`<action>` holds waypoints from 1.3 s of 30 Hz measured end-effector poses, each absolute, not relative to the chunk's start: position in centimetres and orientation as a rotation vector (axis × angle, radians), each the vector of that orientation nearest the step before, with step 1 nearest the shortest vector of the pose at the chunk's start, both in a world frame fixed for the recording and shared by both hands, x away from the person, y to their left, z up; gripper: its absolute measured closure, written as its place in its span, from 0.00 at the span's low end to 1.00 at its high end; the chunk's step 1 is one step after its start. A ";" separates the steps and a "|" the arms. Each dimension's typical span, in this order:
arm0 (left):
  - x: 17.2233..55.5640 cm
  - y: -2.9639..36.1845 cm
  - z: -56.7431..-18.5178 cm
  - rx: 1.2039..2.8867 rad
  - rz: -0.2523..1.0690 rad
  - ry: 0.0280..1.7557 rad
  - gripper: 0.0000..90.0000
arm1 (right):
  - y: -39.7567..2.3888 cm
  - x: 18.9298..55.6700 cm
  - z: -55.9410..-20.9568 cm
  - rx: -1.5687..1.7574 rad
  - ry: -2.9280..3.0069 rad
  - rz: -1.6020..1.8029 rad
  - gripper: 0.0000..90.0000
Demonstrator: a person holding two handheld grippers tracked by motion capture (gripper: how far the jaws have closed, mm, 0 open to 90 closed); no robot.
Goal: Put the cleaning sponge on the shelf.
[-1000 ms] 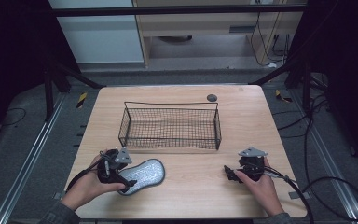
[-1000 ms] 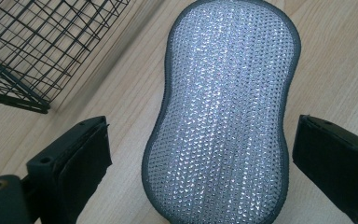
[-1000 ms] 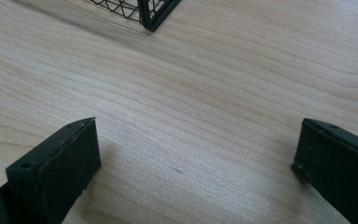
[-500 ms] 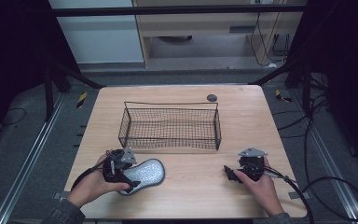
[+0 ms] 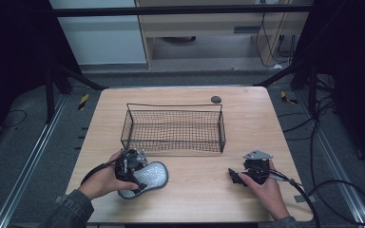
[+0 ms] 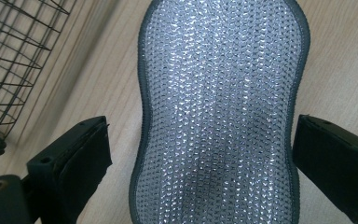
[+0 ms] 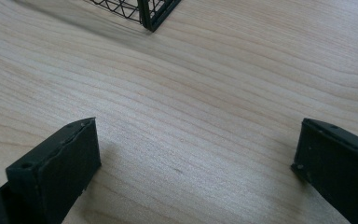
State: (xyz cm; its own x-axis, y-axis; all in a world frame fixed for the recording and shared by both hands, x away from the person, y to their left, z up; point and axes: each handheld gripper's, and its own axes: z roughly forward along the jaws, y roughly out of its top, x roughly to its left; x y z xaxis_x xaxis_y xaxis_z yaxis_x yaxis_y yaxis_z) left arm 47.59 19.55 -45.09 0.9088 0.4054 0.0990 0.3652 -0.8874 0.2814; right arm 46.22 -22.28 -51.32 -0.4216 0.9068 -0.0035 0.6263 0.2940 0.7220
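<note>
Between open jaws, sponge (image 6: 219,112) lengthwise

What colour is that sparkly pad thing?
Silvery mesh with a dark grey edge; the scrubbing pad shows best in the left gripper view.

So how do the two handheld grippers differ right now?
The left gripper has the silver scrubbing pad lying between its open jaws, apart from both; the right gripper has bare table between its open jaws. In the high view, the left one sits over the pad, while the right rests apart from everything. Both are hand-held, black and open.
</note>
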 end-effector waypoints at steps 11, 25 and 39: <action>47.9 19.3 -46.5 2.828 0.197 0.583 0.04 | -22.3 46.2 -51.3 1.372 2.154 0.917 0.00; 47.9 18.9 -47.2 2.834 0.159 0.570 0.02 | -22.3 46.2 -51.3 1.373 2.154 0.916 0.00; 48.6 19.5 -48.0 2.802 0.109 0.605 0.03 | -22.3 46.2 -51.3 1.371 2.156 0.917 0.00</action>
State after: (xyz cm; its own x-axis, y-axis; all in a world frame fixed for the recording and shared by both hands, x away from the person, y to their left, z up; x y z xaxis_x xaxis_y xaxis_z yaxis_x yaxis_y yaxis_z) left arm 48.60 19.54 -47.98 0.9097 0.4149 0.0157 0.3944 -0.8754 0.2794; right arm 46.19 -22.27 -51.32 -0.4230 0.9061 -0.0027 0.6263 0.2946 0.7218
